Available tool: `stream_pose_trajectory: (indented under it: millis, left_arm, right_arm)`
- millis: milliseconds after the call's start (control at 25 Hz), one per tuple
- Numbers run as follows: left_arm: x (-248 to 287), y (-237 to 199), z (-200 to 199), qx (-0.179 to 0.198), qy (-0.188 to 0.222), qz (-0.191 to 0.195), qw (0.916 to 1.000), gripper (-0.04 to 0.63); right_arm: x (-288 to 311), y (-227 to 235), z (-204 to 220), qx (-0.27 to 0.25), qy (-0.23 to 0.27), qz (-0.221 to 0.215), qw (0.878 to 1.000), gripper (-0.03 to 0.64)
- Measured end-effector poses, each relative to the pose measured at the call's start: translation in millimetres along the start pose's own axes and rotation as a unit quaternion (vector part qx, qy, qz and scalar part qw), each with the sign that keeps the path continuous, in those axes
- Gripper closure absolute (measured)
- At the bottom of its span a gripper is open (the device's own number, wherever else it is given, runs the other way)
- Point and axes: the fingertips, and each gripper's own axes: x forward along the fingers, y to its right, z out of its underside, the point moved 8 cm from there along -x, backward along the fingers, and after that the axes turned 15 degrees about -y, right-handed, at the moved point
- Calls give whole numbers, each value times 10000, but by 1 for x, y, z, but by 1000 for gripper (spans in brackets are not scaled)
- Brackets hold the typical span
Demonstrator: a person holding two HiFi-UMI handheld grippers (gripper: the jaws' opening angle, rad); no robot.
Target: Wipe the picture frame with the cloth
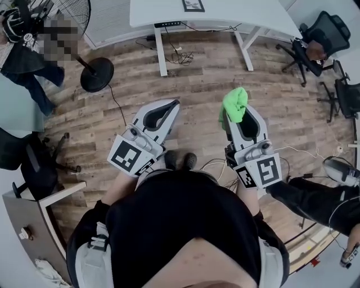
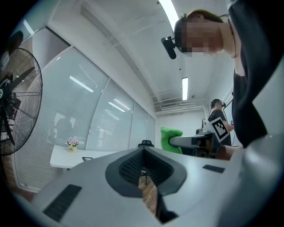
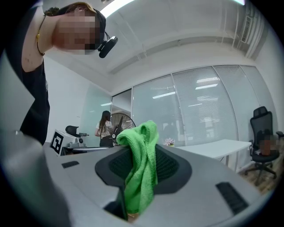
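A small dark picture frame (image 1: 193,5) lies on the white table (image 1: 225,17) at the far end of the room; it also shows as a tiny frame (image 2: 87,158) in the left gripper view. A bright green cloth (image 1: 235,106) is bunched in my right gripper (image 1: 237,115), whose jaws are shut on it, and the cloth (image 3: 143,177) hangs down between the dark pads (image 3: 171,166). My left gripper (image 1: 170,107) is held beside it, shut with nothing between its jaws (image 2: 143,170). Both are in mid-air above the wood floor, well short of the table.
A standing fan's round base (image 1: 97,74) stands on the floor at the left. Cables (image 1: 180,56) lie under the table. Office chairs (image 1: 318,39) stand at the right and one (image 1: 34,163) at the left. Another person's leg (image 1: 315,199) is close on the right.
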Motion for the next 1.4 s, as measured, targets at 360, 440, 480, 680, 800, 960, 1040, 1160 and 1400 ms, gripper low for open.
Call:
stream_pose_trajectory:
  millis: [360, 440, 480, 680, 800, 960, 1040, 1160, 1400]
  left_arm:
    - [-17, -20, 7, -17, -55, 82, 10000, 584]
    - [-17, -22, 8, -6, -45, 151, 9999, 584]
    - [-18, -24, 10, -4, -94, 183, 9998, 584]
    - [-17, -24, 15, 20, -227, 349, 9991, 584]
    - [-14, -23, 14, 26, -240, 386, 9990, 584]
    - [-11, -24, 14, 44, -255, 365, 9990, 584]
    - [-10, -27, 14, 68, -225, 333, 9992, 584]
    - [-5, -29, 13, 85, -177, 283, 9994, 584]
    - [21, -31, -2, 155, -20, 248, 9996, 584]
  right_arm:
    - [17, -30, 3, -182, -114, 140, 9997, 492]
    - [16, -31, 5, -89, -80, 208, 9997, 492]
    - [15, -31, 6, 9, -57, 222, 9997, 492]
    - [8, -29, 11, 220, -78, 297, 9993, 492]
    - [8, -26, 12, 304, -58, 274, 9991, 492]
    - [12, -23, 10, 283, -38, 229, 9993, 492]
    - [15, -21, 8, 281, 17, 198, 9994, 492]
    - [18, -16, 4, 218, 52, 146, 9996, 492]
    - [27, 7, -4, 117, 86, 33, 9999, 492]
